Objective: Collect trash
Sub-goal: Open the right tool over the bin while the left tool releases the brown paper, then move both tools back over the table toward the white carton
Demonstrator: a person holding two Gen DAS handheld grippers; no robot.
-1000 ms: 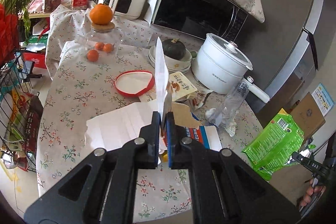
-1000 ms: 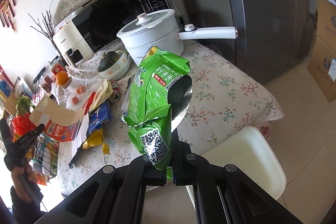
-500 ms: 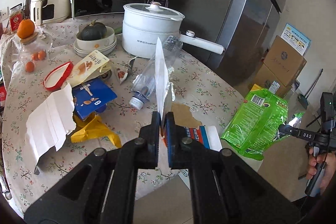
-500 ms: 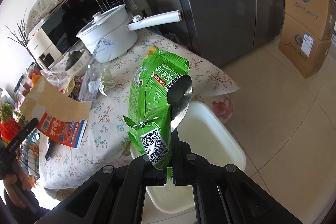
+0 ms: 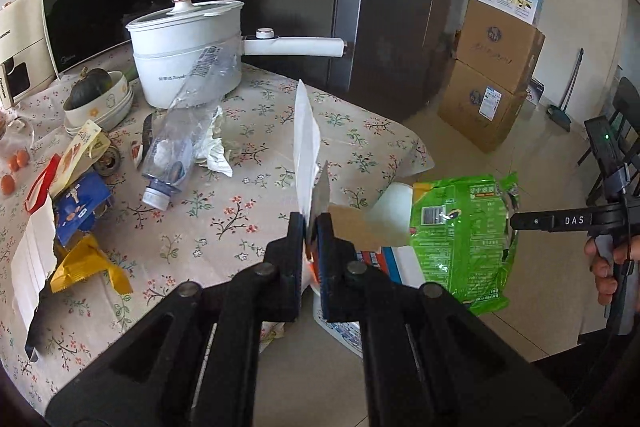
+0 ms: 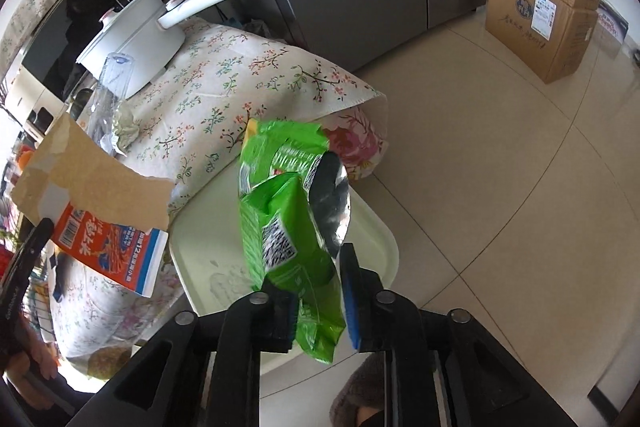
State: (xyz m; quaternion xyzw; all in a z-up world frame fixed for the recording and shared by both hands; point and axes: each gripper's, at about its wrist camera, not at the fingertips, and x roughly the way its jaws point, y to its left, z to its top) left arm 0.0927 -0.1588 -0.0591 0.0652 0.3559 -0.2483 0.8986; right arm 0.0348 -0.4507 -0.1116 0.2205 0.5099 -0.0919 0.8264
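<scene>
The right gripper (image 6: 320, 291) stands apart around the green bag (image 6: 288, 219) above the white bin (image 6: 384, 247). The left gripper (image 5: 310, 227) clamps a torn carton (image 6: 92, 203).

The right gripper (image 6: 320, 291), clamped half a second ago, is now spread apart, and the green snack bag (image 6: 292, 227) is released, blurred above the white bin (image 6: 384, 247). The torn carton (image 6: 100, 215) has been carried to the bin's edge.
</scene>
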